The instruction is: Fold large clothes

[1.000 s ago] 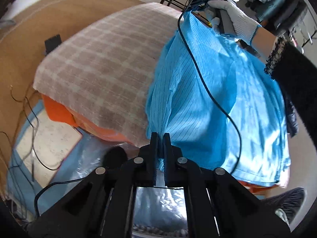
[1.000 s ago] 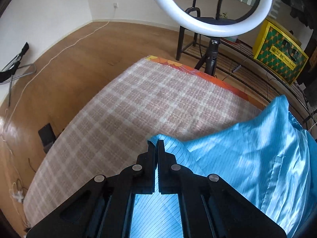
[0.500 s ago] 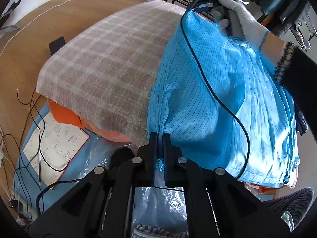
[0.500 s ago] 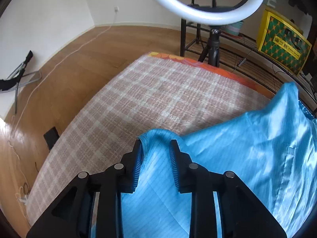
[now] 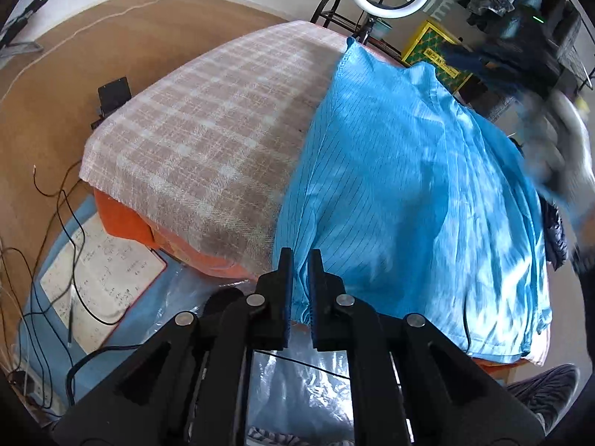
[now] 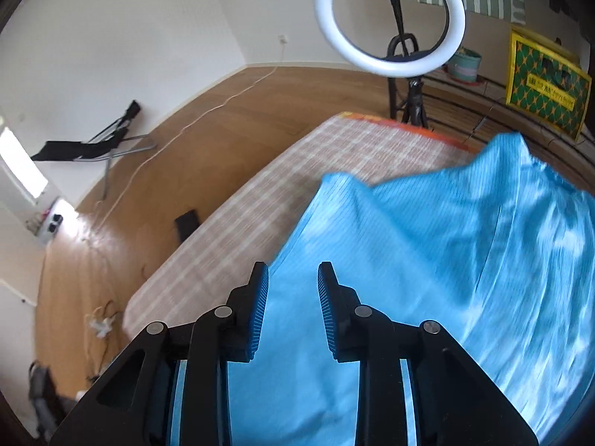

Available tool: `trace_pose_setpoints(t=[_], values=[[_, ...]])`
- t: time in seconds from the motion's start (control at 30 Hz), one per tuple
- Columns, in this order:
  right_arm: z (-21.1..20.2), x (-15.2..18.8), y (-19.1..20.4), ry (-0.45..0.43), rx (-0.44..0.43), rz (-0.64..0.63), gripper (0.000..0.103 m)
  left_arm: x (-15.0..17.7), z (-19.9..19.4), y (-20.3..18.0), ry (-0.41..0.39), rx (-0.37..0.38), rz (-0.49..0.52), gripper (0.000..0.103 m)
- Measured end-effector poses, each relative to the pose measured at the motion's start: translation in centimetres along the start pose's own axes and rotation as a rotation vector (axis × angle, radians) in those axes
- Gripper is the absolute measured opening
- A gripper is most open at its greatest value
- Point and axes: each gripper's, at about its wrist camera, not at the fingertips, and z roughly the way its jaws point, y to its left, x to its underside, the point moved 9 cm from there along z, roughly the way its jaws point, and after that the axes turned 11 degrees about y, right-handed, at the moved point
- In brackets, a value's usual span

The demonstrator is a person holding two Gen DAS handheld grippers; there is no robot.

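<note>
A large shiny blue pinstriped garment (image 5: 409, 186) lies spread over the right half of a table covered by a beige plaid cloth (image 5: 208, 141). My left gripper (image 5: 299, 260) sits at the garment's near hem, which hangs over the table edge; its jaws stand slightly apart with the gathered hem between them. My right gripper (image 6: 293, 275) is open and empty, lifted above the garment (image 6: 427, 260), whose far corner lies loose on the cloth. The gloved right hand is a blur at the right edge of the left wrist view.
A ring light on a tripod (image 6: 390, 18) stands beyond the table's far end, next to a yellow-green crate (image 6: 546, 81). An orange layer (image 5: 122, 219) shows under the plaid cloth. Cables, a paper sheet (image 5: 100, 271) and plastic film lie on the floor below.
My right gripper opened, let go of the garment's far corner and pulled up and back. My left gripper's jaws parted slightly around the hem. The garment now lies flatter.
</note>
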Motion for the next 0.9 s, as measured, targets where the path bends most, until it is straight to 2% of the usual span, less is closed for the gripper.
trace_pose_setpoints(t=[0.1, 0.2, 0.3, 0.37, 0.5, 0.57, 0.73, 0.77, 0.83, 0.87, 0.9], values=[[0.6, 5.6, 3.4, 0.074, -0.038, -0.094, 0.026, -0.1, 0.1, 0.1, 0.001, 0.028, -0.024, 0.005], [3.0, 10.9, 7.0, 0.171, -0.020, -0.211, 0.026, 0.0, 0.6, -0.3, 0.027, 0.088, -0.042, 0.005], [5.4, 15.0, 9.1, 0.243, 0.040, -0.326, 0.026, 0.2, 1.7, -0.8, 0.055, 0.056, -0.021, 0.005], [6.2, 16.9, 9.2, 0.272, 0.068, -0.347, 0.026, 0.3, 2.3, -1.1, 0.065, 0.025, -0.005, 0.005], [6.6, 19.2, 7.2, 0.288, 0.162, -0.356, 0.026, 0.3, 3.0, -1.3, 0.068, -0.011, 0.016, 0.005], [6.4, 19.9, 6.3, 0.286, 0.166, -0.329, 0.026, 0.2, 3.1, -1.5, 0.067, -0.028, 0.026, 0.005], [6.5, 20.2, 5.6, 0.287, 0.193, -0.310, 0.026, -0.6, 1.8, -1.3, 0.052, 0.020, 0.000, 0.006], [6.4, 20.1, 5.6, 0.283, 0.182, -0.299, 0.026, -1.0, 1.5, -1.1, 0.045, 0.019, -0.002, 0.011], [6.1, 20.6, 5.8, 0.271, 0.139, -0.263, 0.026, -2.1, 1.2, -0.4, 0.036, 0.015, -0.007, 0.065], [5.7, 20.6, 5.7, 0.262, 0.109, -0.236, 0.026, -2.6, 1.1, -0.1, 0.026, 0.032, -0.010, 0.070], [5.3, 20.7, 5.6, 0.254, 0.081, -0.206, 0.026, -3.2, 1.2, 0.3, 0.026, 0.065, -0.021, 0.070]])
